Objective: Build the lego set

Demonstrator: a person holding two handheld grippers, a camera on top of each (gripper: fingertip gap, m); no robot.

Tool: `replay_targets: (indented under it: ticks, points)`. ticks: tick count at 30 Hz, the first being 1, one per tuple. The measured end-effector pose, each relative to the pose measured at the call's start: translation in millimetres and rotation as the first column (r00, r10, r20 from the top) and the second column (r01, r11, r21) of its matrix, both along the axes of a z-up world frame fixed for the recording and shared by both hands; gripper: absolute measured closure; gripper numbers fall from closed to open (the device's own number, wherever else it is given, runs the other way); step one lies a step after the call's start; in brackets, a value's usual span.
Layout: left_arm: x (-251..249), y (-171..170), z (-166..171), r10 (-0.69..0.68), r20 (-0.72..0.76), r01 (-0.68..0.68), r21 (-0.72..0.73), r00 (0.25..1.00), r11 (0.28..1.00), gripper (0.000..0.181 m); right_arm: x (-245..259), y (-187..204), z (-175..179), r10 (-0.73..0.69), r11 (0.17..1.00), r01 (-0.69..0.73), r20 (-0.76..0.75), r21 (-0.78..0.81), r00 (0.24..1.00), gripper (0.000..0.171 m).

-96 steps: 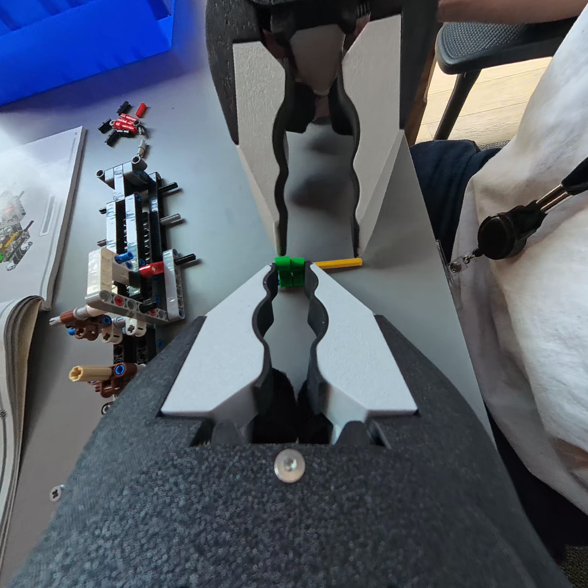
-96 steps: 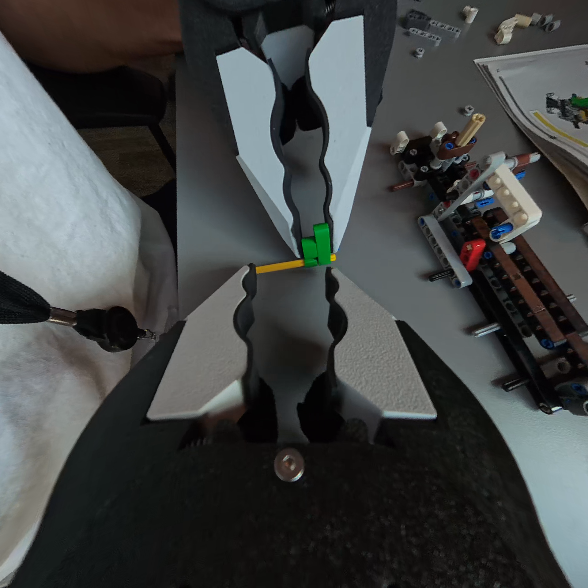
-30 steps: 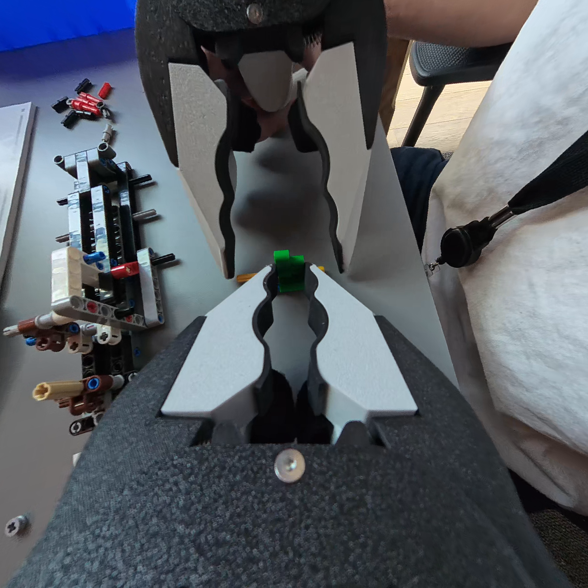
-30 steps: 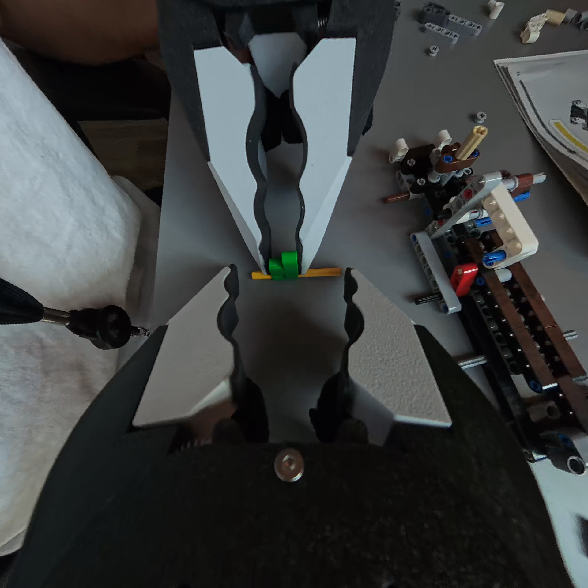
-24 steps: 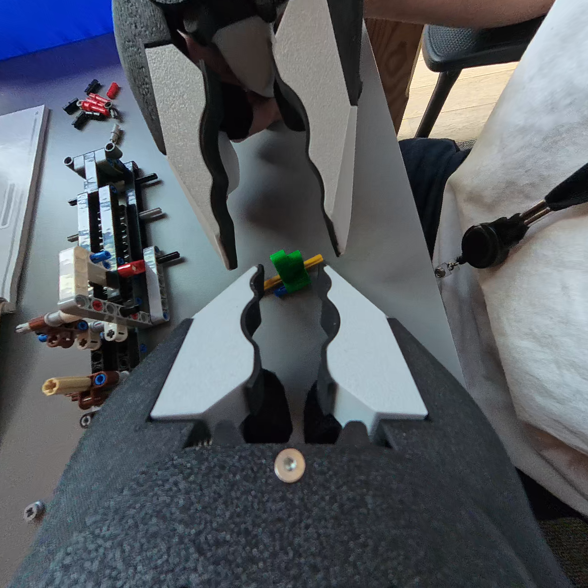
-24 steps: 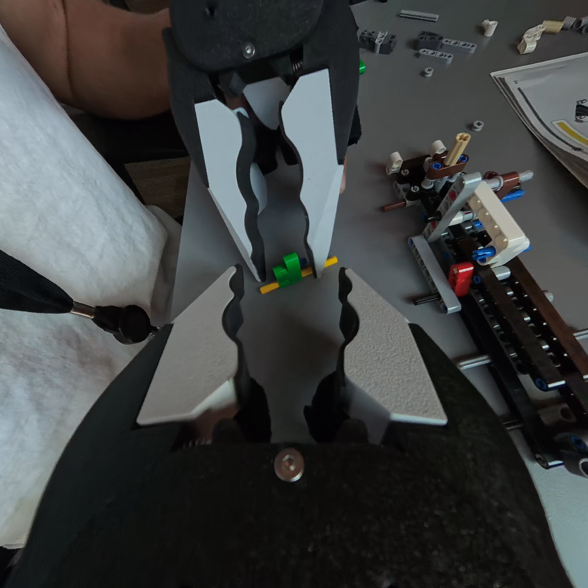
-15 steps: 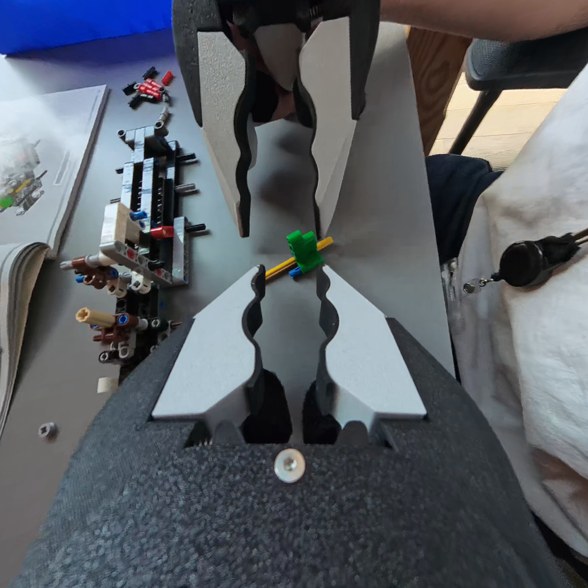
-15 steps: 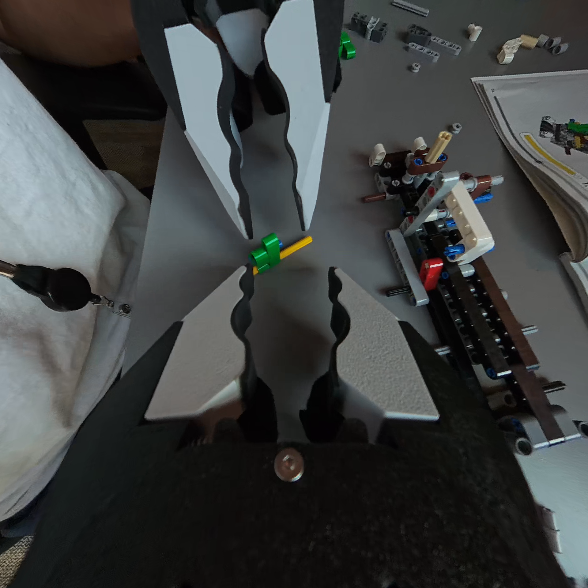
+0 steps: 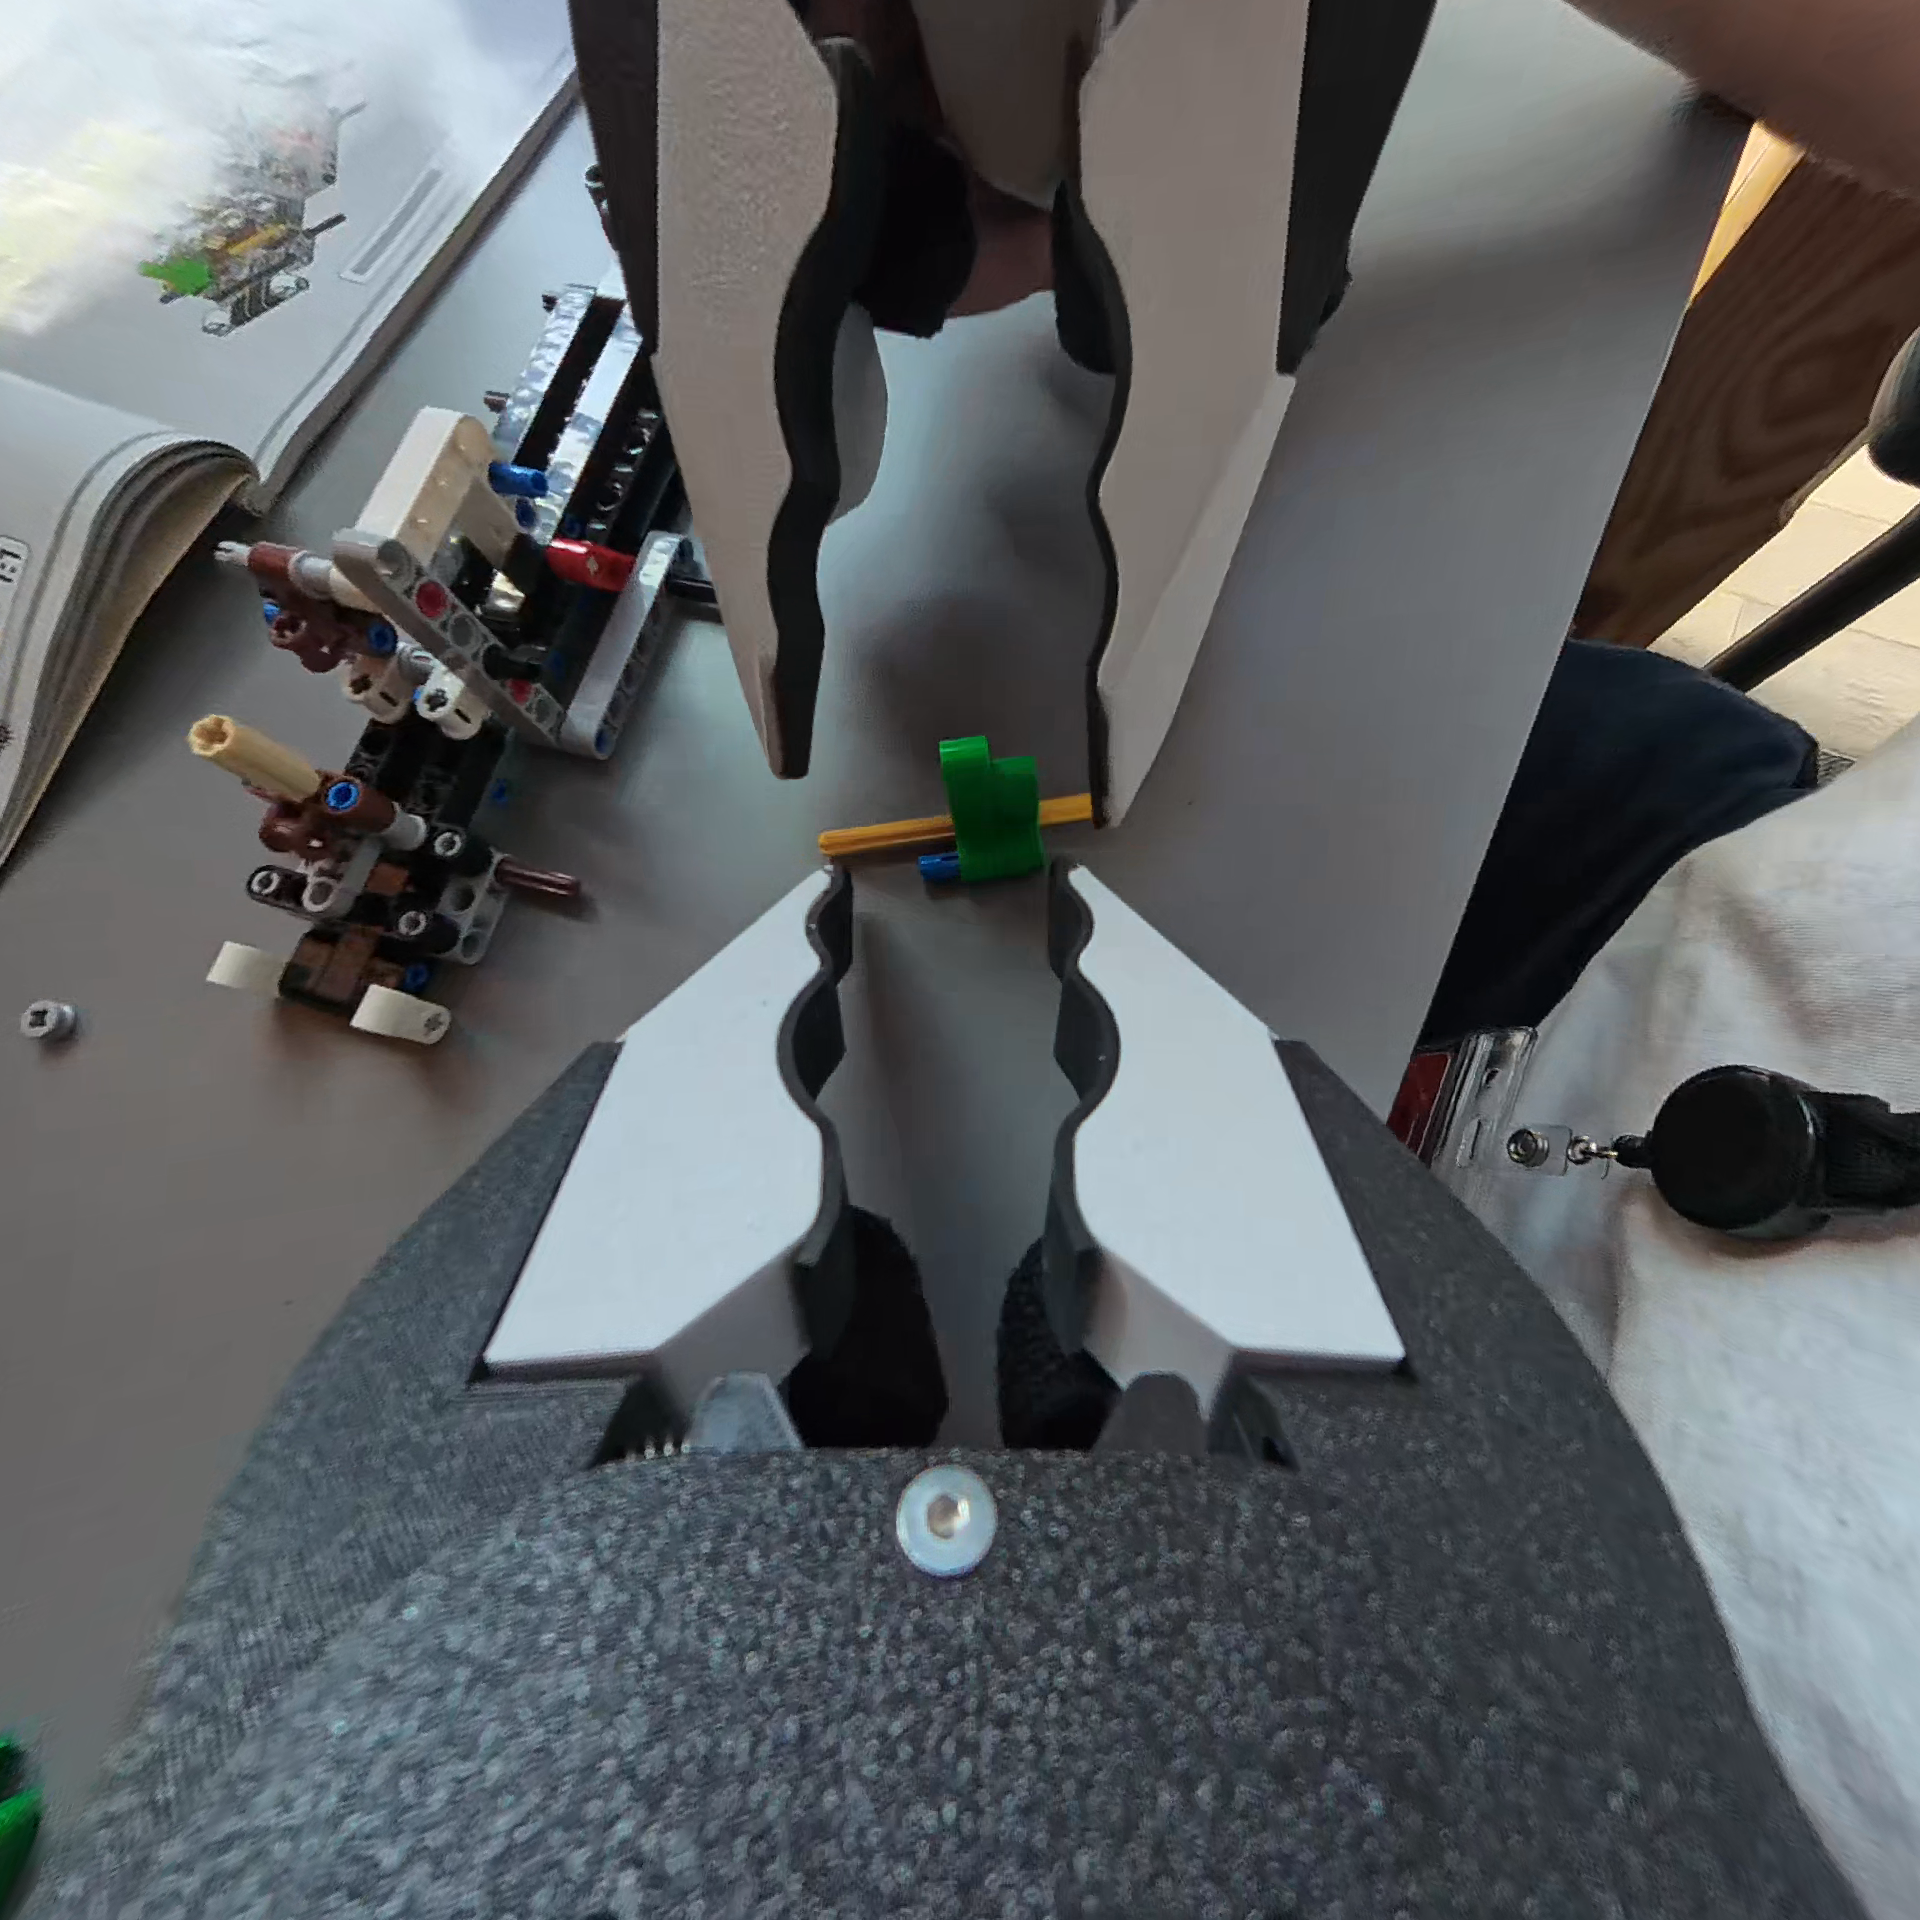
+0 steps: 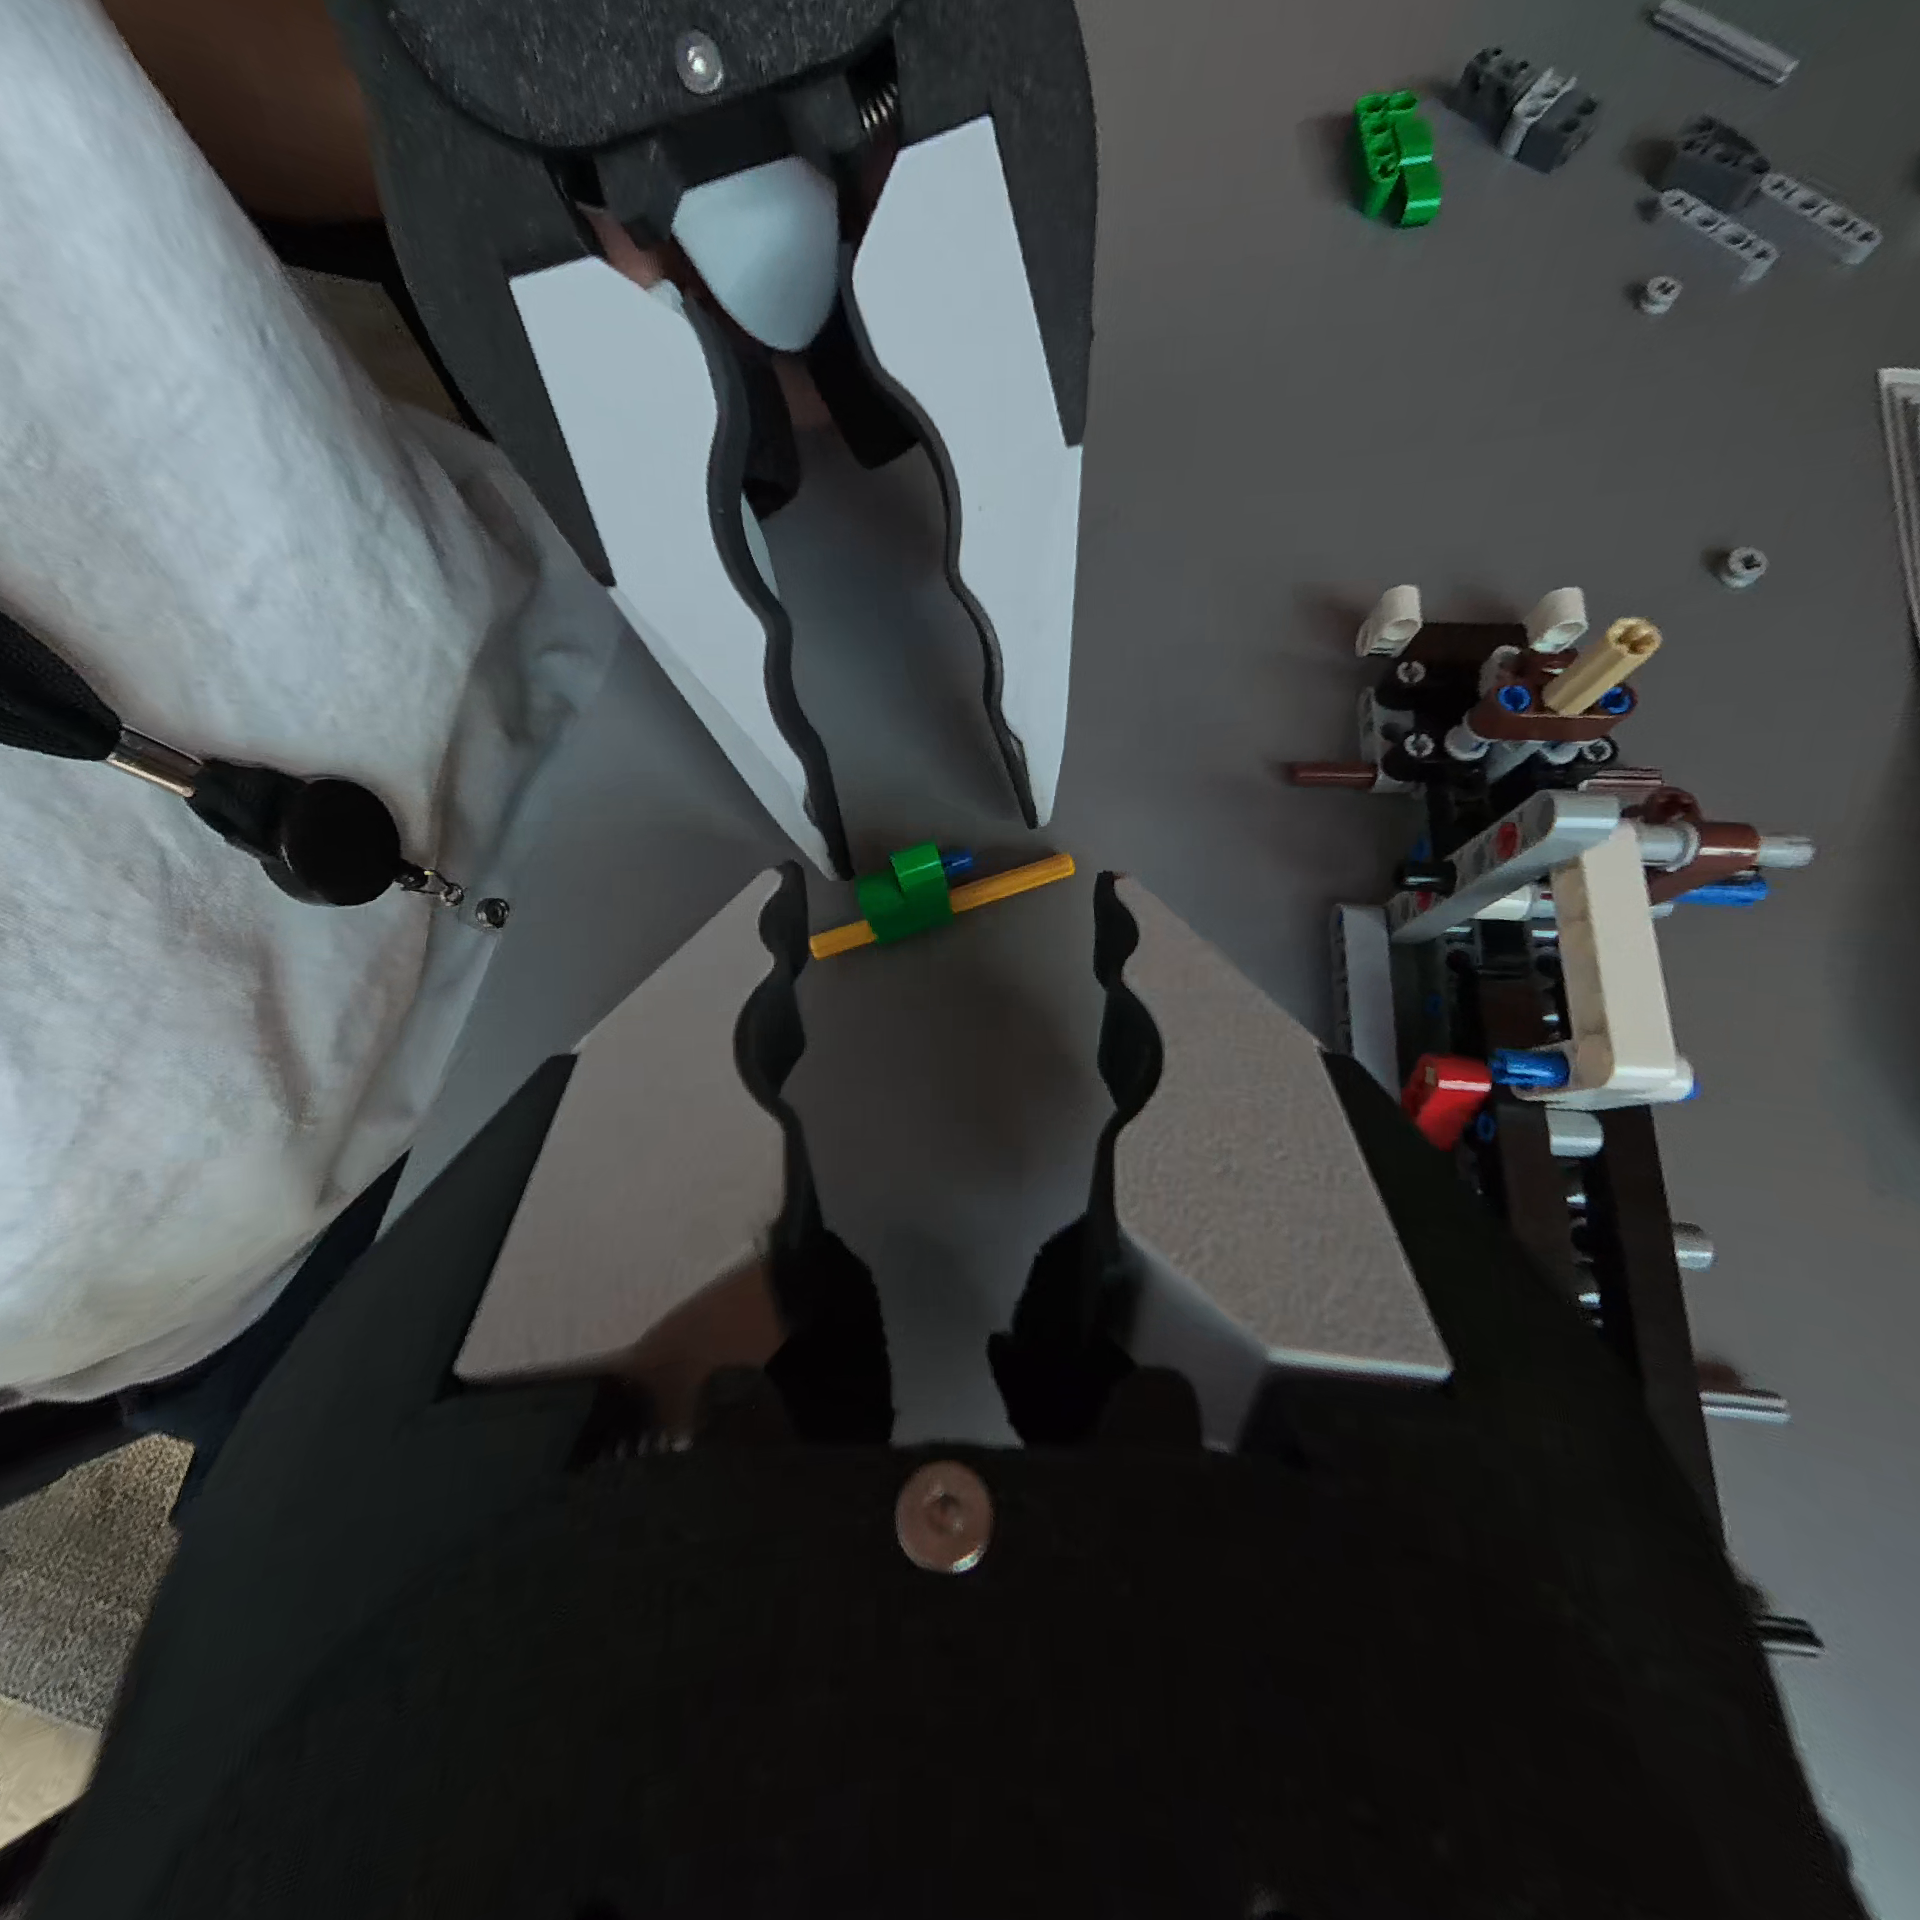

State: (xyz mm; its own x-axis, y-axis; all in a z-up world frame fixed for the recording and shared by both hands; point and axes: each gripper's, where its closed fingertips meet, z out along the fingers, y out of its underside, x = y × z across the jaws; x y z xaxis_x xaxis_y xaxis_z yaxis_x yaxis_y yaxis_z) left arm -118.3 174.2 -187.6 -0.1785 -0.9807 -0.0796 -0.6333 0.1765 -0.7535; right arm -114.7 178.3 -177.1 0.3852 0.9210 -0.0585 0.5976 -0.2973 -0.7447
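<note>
Your grey counter (image 9: 156, 1195) carries the half-built model (image 9: 468, 665) at nine o'clock of your left tongs (image 9: 948, 888), with the open booklet (image 9: 125, 343) beyond it. Both your left tongs and your right tongs (image 10: 940, 894) stand apart, tip to tip and empty. Between them the green piece (image 9: 987, 810) on its yellow rod (image 9: 883, 831) lies on the counter.

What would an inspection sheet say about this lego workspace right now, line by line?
Surface: grey table, matte.
Job's things: green piece on a yellow rod, lying free between both tools; half-built model; instruction booklet, open.
Clutter: loose grey beams, spare green piece, small bushes.
Grippers: left tool open; right tool open.
Cables: nothing seen.
Surroundings: person's pale shirt, badge reel, chair.
</note>
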Motion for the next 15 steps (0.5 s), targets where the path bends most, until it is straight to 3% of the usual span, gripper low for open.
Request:
replay_targets:
  ticks: [1, 8, 15]
  points:
    - [0.2, 0.6, -1.7, 0.005, -0.009, -0.005, 0.011, 1.000, 1.000, 0.146, 0.1, -0.4, -2.3, 0.021, 1.000, -0.021, 0.016, -0.009, 1.000, 0.117]
    - [1.3, 1.3, -1.8, 0.015, -0.010, -0.015, 0.005, 1.000, 1.000, 0.153, -1.9, 4.0, -10.4, 0.130, 0.991, -0.130, 0.028, -0.028, 0.991, 0.119]
    - [3.1, 0.2, -2.5, -0.010, -0.025, 0.009, -0.050, 1.000, 0.999, 0.141, 2.4, 1.3, -7.9, 0.148, 0.989, -0.149, -0.032, -0.021, 0.988, 0.129]
